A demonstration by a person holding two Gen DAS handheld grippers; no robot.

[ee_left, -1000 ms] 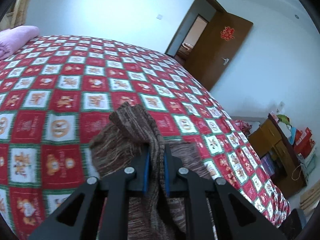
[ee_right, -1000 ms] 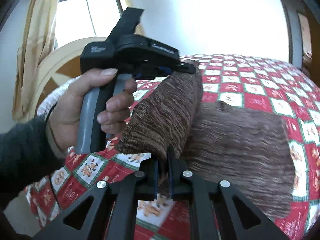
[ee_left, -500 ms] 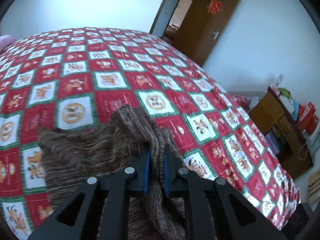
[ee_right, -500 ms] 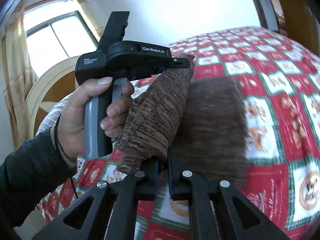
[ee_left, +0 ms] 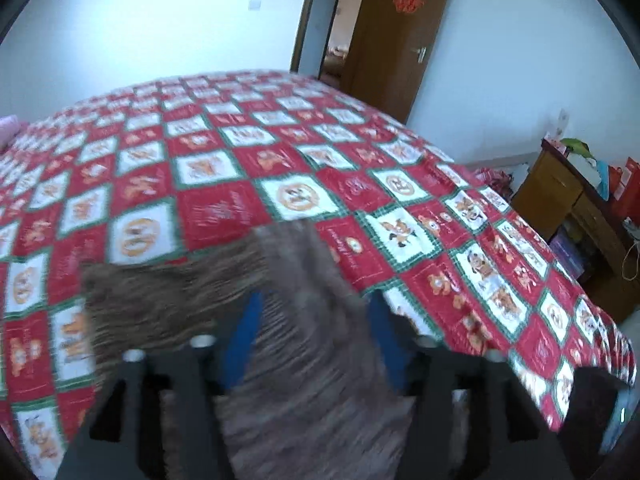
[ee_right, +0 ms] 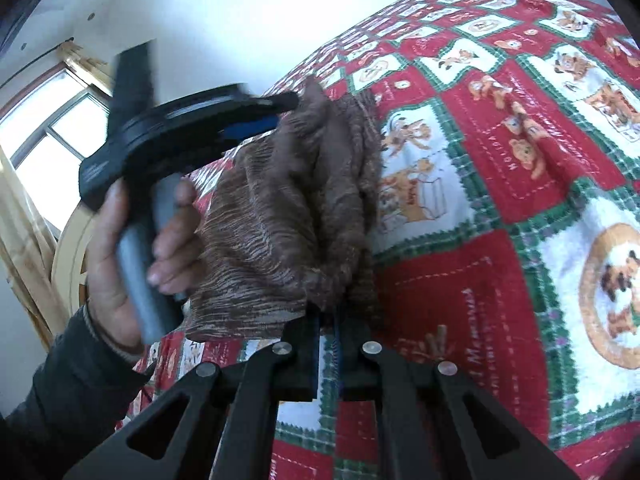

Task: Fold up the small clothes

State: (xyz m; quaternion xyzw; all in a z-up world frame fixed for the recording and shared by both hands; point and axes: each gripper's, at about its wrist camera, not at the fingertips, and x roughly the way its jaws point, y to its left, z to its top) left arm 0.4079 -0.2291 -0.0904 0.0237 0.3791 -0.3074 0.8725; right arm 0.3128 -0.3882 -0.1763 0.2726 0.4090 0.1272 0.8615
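Note:
A small brown knitted garment [ee_right: 288,216] lies folded over on the red, white and green checked bedspread [ee_right: 480,160]. My right gripper [ee_right: 327,320] is shut on the garment's near edge. My left gripper [ee_left: 312,320] is open, its blue-padded fingers [ee_left: 246,332] wide apart with the blurred brown cloth [ee_left: 304,360] lying loose between them. In the right wrist view the left gripper [ee_right: 280,110] sits at the garment's far top corner, held by a hand [ee_right: 132,248].
The bedspread [ee_left: 280,168] covers a large bed. A brown door [ee_left: 392,40] stands open at the far wall. A wooden cabinet [ee_left: 580,216] with bags stands right of the bed. A window [ee_right: 52,136] and a curtain are on the left.
My left gripper has opened and let go of the garment. The lifted half has come down over the rest. Both views have swung toward the bed's far side.

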